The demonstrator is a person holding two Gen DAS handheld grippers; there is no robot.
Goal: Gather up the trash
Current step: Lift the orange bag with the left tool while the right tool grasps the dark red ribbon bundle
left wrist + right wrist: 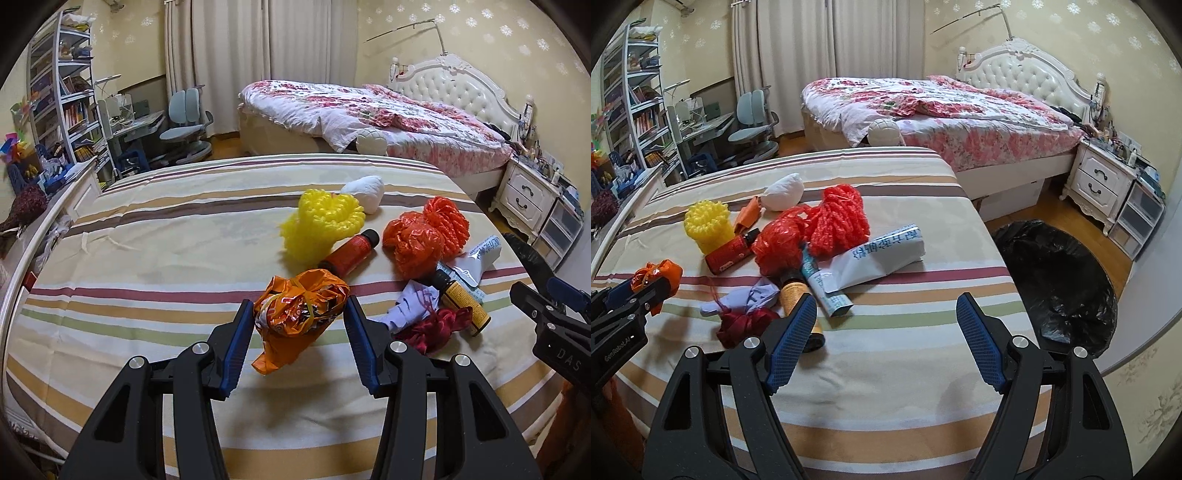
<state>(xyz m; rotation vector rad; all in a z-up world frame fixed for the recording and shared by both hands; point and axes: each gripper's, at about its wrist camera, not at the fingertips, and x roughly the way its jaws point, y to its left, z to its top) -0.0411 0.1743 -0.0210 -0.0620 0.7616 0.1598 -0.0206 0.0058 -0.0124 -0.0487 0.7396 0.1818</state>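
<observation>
A crumpled orange snack bag (301,314) lies between the wide-apart fingers of my left gripper (297,314) on the striped bed; whether the pads touch it I cannot tell. It also shows in the right wrist view (659,278). Trash lies beyond: yellow foam net (321,225), red bottle (349,253), orange-red nets (424,236), amber bottle (465,304), white packet (882,254), tube (823,284), dark red cloth (744,325). My right gripper (886,314) is open and empty above the bed, near the amber bottle (794,295). A black trash bag (1056,280) stands open on the floor to the right.
The striped bed (886,387) ends at its right edge beside the trash bag. A white rounded object (365,192) lies at the far side of the pile. A floral bed (369,110), nightstand (1100,181), desk and chair (184,122) stand beyond.
</observation>
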